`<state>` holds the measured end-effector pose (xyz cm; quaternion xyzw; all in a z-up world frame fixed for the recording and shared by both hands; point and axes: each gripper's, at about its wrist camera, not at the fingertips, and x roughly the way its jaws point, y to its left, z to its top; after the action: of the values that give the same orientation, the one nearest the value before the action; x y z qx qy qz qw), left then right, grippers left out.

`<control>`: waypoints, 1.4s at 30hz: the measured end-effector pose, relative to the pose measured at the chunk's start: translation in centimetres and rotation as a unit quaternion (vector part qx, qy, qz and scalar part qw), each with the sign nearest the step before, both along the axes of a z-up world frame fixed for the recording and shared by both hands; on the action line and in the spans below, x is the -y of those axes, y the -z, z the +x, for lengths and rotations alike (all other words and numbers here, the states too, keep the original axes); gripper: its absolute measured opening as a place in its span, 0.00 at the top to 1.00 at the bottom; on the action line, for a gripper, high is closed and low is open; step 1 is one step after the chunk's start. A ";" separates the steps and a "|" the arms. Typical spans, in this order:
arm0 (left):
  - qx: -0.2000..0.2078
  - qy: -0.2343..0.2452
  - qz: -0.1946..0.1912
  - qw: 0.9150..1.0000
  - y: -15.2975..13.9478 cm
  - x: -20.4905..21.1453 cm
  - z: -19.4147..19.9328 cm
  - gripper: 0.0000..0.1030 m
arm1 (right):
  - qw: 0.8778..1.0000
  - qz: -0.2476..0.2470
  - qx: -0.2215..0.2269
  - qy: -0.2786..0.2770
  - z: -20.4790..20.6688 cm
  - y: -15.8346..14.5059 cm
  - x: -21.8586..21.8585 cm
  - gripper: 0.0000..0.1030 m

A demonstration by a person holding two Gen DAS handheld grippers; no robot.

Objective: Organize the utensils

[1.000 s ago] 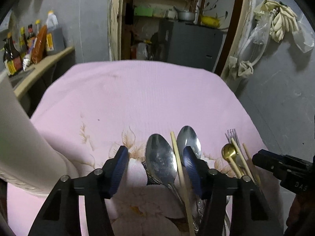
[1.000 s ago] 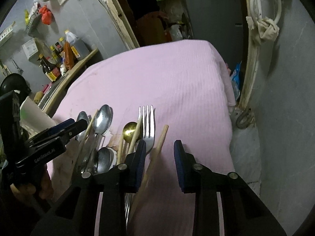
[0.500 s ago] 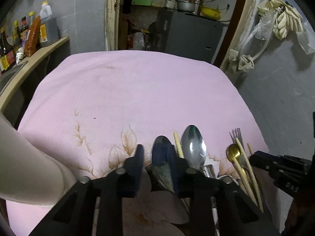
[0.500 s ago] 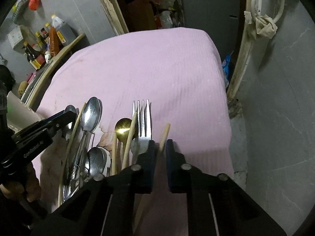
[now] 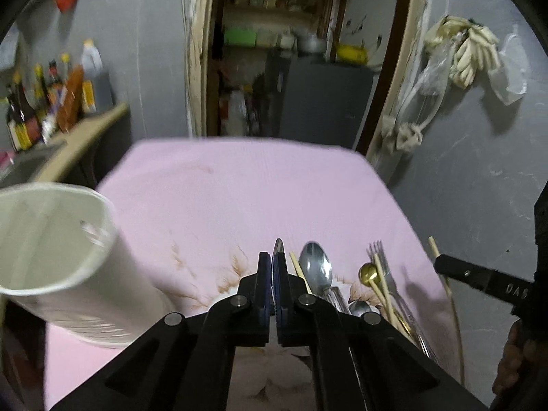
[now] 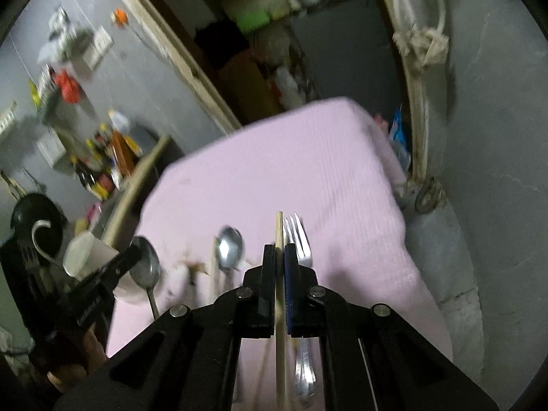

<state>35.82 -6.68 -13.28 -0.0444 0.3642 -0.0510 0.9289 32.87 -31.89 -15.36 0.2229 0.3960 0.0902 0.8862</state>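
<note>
My left gripper [image 5: 272,260] has its jaws closing tight on a steel spoon [image 5: 278,248], which stands edge-on between the pads and is lifted off the pink cloth [image 5: 239,188]. My right gripper [image 6: 280,253] has its jaws closing on a wooden chopstick [image 6: 279,229], which is also raised. In the right wrist view the left gripper [image 6: 132,257] shows at the left with the spoon's bowl [image 6: 145,267] sticking out. On the cloth lie another spoon [image 5: 315,269], a gold spoon [image 5: 368,270], a fork [image 6: 298,239] and more chopsticks [image 5: 383,281]. A white holder cup [image 5: 51,257] stands at the left.
A shelf with sauce bottles [image 5: 51,102] runs along the left wall. A doorway with a grey cabinet [image 5: 325,102] lies beyond the table's far edge. The grey wall [image 5: 479,171] is close on the right. A person's hand [image 5: 513,359] holds the right gripper.
Both grippers went from open to shut, the left on a spoon and the right on a chopstick. Both then rose off the cloth with them; the cup's rim came into view.
</note>
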 end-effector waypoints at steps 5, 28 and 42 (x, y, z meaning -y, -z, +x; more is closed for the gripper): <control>0.058 -0.008 0.004 0.998 -3.7 -1.3 -2.8 0.98 | 0.997 0.013 0.067 0.020 -2.5 -4.0 -0.9 0.96; 0.224 -0.178 0.045 0.957 -15.6 -22.5 -4.1 0.98 | 0.942 0.095 0.320 -0.036 3.9 -15.1 -21.5 0.96; 0.221 -0.208 0.090 0.949 -9.3 -23.1 -1.9 0.97 | 0.949 0.033 0.313 0.011 6.2 -9.5 -25.3 0.96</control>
<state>33.95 16.41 -3.94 -0.0232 0.1360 0.1676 0.9761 39.11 -6.54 -5.82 0.2170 0.0932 0.1586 0.9587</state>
